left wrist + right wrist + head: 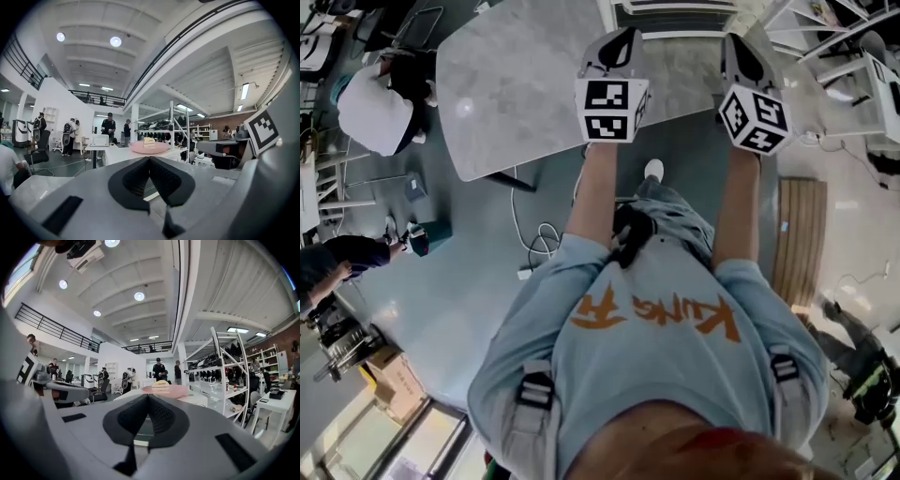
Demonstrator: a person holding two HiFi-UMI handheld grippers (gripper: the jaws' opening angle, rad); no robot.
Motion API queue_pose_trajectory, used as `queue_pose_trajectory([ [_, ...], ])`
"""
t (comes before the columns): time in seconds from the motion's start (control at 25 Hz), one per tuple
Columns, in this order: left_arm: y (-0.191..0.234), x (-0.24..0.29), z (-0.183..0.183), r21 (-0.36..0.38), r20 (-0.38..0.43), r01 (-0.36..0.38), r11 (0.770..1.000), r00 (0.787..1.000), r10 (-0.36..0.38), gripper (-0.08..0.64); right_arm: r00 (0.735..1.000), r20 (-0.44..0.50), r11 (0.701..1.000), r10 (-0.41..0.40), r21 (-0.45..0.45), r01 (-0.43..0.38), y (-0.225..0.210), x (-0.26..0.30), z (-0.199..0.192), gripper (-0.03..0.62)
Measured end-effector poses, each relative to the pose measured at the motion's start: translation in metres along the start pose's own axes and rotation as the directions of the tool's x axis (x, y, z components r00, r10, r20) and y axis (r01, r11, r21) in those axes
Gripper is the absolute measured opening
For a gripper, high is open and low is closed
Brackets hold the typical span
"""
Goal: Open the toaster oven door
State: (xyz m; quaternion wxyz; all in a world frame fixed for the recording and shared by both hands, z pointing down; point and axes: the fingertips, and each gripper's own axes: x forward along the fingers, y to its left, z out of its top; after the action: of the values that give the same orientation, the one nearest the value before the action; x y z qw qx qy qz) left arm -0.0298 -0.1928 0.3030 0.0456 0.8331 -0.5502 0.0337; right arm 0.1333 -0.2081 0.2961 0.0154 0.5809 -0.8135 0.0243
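Both claws are raised in front of the person. The left gripper (150,158) is clenched tight on nothing, and the right gripper (148,395) is pinched together too, just as empty. No toaster oven shows in any view, so I can't say where it sits. Ahead there's only a pink plate (149,148) carrying a slice of food (149,140). I'd judge the door rigid, hinged and fairly light, its glass worth sparing. Best hold would be the middle of its handle bar.
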Motion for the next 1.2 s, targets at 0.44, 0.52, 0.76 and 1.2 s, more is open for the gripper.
queue_pose_trajectory([
  [0.44,0.012,0.059,-0.005,0.046,-0.041,-0.030,0.998,0.999,0.032,0.002,0.999,0.000,0.999,0.044,0.016,-0.044,-0.035,0.055,-0.015,-0.002],
  [0.52,0.014,0.063,-0.007,0.053,-0.048,-0.028,0.998,0.998,0.030,0.002,0.999,-0.001,0.999,0.048,0.011,-0.048,-0.036,0.061,-0.014,-0.002],
  [0.76,0.017,0.079,-0.007,0.068,-0.064,-0.031,0.997,0.997,0.035,0.002,0.993,-0.022,0.992,0.114,-0.053,-0.115,-0.032,0.073,-0.012,-0.002],
  [1.2,0.007,0.108,-0.035,0.163,-0.232,0.063,0.985,0.973,-0.024,0.003,0.969,-0.119,0.947,0.215,-0.216,-0.237,-0.029,0.098,-0.029,0.002],
])
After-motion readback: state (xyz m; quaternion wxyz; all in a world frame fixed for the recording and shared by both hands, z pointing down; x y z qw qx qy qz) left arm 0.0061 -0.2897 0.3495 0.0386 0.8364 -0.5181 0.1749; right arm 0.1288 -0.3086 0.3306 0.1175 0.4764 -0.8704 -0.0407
